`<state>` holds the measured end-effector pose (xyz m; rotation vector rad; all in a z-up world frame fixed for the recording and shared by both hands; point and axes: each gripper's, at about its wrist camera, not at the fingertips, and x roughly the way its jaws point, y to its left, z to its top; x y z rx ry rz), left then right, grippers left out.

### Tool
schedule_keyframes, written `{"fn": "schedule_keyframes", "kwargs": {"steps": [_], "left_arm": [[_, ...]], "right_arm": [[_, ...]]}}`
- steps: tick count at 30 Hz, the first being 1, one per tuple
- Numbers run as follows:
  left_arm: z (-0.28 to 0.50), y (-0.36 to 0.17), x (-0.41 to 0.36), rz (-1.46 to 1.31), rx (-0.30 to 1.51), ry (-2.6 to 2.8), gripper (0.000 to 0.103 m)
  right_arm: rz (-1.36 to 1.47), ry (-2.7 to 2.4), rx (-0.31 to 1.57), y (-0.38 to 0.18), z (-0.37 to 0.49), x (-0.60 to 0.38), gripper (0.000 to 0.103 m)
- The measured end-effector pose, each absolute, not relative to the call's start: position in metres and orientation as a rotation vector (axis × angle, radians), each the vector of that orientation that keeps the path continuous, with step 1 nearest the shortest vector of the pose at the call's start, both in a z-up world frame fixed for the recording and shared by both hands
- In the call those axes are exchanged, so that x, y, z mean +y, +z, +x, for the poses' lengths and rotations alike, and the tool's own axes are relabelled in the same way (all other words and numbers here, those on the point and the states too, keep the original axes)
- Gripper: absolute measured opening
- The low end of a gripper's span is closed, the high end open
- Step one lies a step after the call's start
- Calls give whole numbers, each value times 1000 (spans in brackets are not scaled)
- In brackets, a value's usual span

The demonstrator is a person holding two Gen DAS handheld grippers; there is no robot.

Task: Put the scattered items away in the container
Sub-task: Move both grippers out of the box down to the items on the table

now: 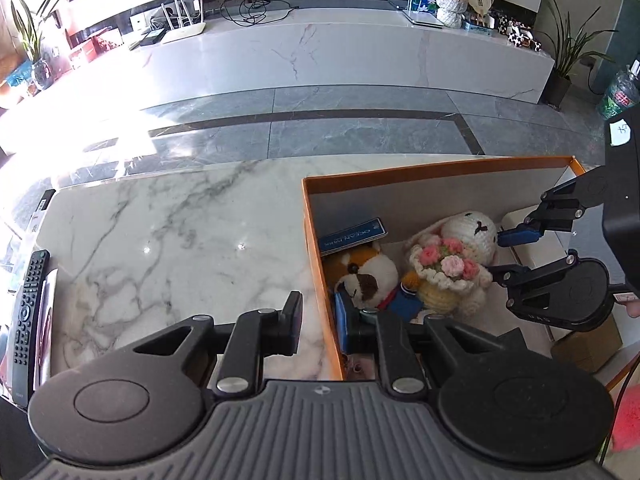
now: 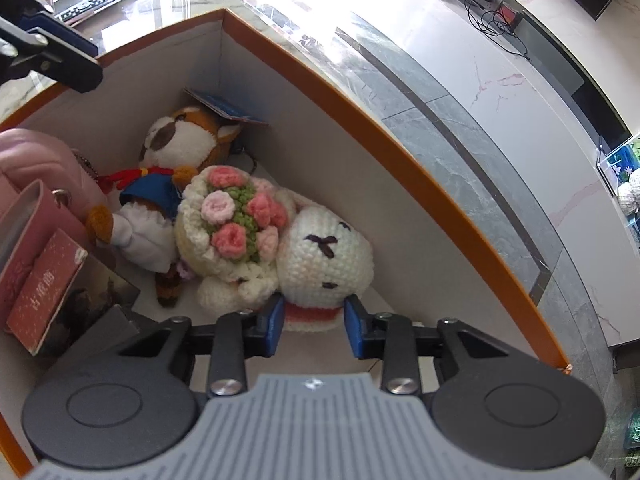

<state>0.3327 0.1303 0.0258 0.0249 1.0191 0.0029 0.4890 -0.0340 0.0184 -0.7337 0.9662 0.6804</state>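
Right gripper (image 2: 314, 330) inside the orange-rimmed box (image 2: 400, 152), jaws spread moderately wide at 6 o'clock in the right wrist view, straddling the pink base of the crocheted rabbit (image 2: 324, 264); whether the pads touch the yarn cannot be told. The rabbit lies on the box floor, its bouquet (image 2: 236, 216) toward 10 o'clock and touching the plush fox (image 2: 180, 148), which rests in the far corner under a blue hang-tag (image 2: 224, 106).

Left gripper (image 1: 320, 320) wide and empty, its jaws straddling the near left wall of the box (image 1: 320, 272), one finger over the marble bench (image 1: 160, 248) and one inside.

Handling, as a judgement: the rabbit is light, soft and compressible; yarn gives good friction, so slipping is unlikely, though loops may snag. A hold across the head or the firmer base suits it better than the bouquet, which would crush.

Surroundings: at 9 o'clock in the right wrist view stand a pink quilted pouch (image 2: 40, 160) and a red printed carton (image 2: 44, 292), crowding that side of the box. Outside it, a black remote control (image 1: 26, 312) lies at the bench's left edge at 9 o'clock in the left wrist view; the box wall stands between it and the stored toys.
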Motion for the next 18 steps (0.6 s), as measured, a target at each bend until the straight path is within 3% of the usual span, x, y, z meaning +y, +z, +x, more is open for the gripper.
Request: {"fn": "schedule_keyframes", "kwargs": {"steps": [18], "left_arm": [[258,76,78,-35,797,-72,22]], "right_arm": [[-659,610,834,85,426,-65,40]]}}
